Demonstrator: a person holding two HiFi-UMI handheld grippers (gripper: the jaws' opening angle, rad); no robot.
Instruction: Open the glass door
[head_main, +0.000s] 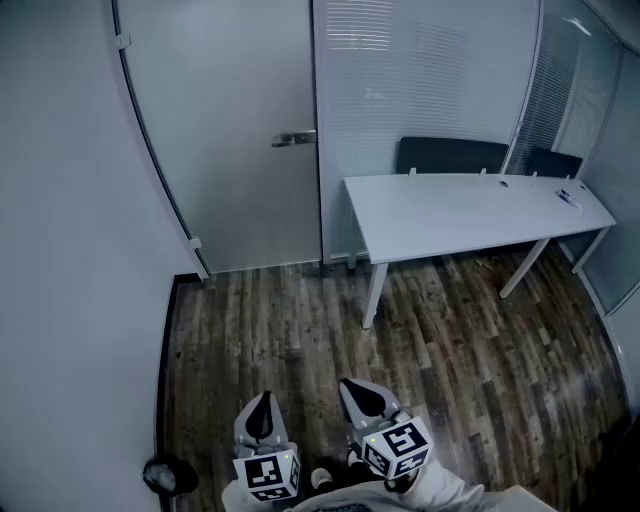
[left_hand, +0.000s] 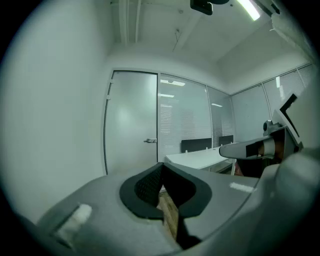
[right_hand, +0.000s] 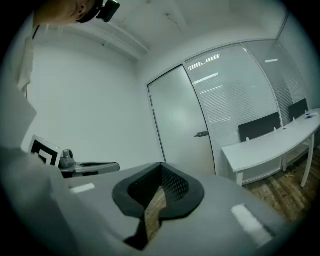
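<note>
Office meeting room: frosted glass door (head_main: 230, 130) upper left, blinded glass partition (head_main: 420, 80), white desk (head_main: 470, 212) and chairs (head_main: 450, 155) upper right.

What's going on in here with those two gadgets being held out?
A person stands in a small office with a two-jaw gripper in each hand. The left gripper and the right gripper are both shut with nothing between their jaws, held low over the wooden floor. Ahead is the frosted glass door, which looks closed, its handle untouched and some way off. A white desk stands to its right. The aim is to open that door; that has not begun.
</note>
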